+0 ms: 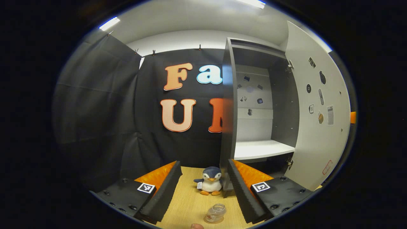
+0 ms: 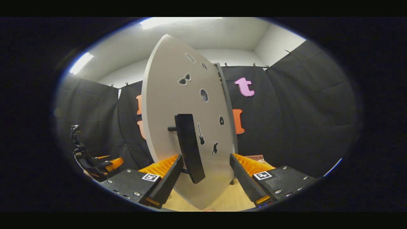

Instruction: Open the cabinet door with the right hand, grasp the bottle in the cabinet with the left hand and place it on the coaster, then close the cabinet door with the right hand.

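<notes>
Left gripper view: clear ribbed bottle (image 1: 215, 213) on woodgrain table (image 1: 187, 203).

The table (image 1: 187, 203) is showing a pale wood-grain finish, matt and smooth. The bottle (image 1: 215, 213) is appearing as clear, glossy plastic. The penguin (image 1: 210, 181) is presenting a soft, plush cloth surface. The cabinet (image 1: 229, 105) walls are reading as smooth grey board with a slight sheen; its shelf (image 1: 262, 149) is looking white and smooth. The door (image 2: 178, 105) is showing a smooth, matt, pale panel carrying flat stickers, and its handle (image 2: 189, 148) is appearing dark, matt and smooth. The left gripper (image 1: 203, 187) fingers (image 1: 165, 190) are displaying ribbed, matt pads.
</notes>
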Demonstrator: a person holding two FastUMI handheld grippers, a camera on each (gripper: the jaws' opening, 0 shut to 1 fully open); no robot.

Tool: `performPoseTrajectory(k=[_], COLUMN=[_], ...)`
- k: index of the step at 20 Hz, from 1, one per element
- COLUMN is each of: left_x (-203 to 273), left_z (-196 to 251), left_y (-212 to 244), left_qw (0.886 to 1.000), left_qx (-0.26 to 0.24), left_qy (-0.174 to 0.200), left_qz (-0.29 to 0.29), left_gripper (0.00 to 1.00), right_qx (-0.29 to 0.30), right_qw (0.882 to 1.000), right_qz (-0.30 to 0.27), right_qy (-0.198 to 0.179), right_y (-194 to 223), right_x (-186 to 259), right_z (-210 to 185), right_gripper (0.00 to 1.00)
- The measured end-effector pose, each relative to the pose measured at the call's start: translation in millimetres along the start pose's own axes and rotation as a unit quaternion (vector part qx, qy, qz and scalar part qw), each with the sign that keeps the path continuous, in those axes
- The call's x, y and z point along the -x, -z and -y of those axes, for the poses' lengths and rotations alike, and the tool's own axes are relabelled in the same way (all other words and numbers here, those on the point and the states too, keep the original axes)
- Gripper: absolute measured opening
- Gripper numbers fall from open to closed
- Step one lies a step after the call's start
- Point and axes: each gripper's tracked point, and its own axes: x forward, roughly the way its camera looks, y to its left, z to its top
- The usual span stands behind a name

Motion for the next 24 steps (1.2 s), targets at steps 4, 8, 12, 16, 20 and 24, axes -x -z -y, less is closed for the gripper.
performPoseTrajectory(k=[4,8,12,16,20,24], left_x=[-21.5,-43.3,-65.5,-81.7,-86.2,-109.9], left_z=[-15.9,-33.5,-50.2,-62.8,-65.1,-73.6], left_y=[-1.7,-0.5,2.7,10.3,17.7,13.8], left_qw=[1.000,1.000,1.000,1.000,1.000,1.000], left_qx=[0.006,0.008,0.019,0.024,0.017,0.004], left_qy=[0.007,0.009,0.008,0.006,0.014,0.025], left_qz=[0.004,0.005,0.004,0.004,0.001,0.003], left_gripper=[0.95,0.95,0.95,0.95,0.94,0.95], right_qx=[-0.009,0.016,0.076,0.075,0.039,0.014], right_qw=[1.000,1.000,0.997,0.997,0.999,1.000], right_qz=[-0.002,0.006,0.016,0.014,0.004,-0.001], right_qy=[-0.015,-0.017,-0.004,0.000,-0.011,-0.012], right_y=[13.0,17.6,17.0,19.2,27.0,33.4], right_x=[-38.7,-75.9,-99.9,-120.6,-147.7,-170.5], right_z=[-41.4,-80.4,-106.7,-124.7,-131.9,-138.0], right_gripper=[0.85,0.97,0.97,0.94,0.97,0.97])
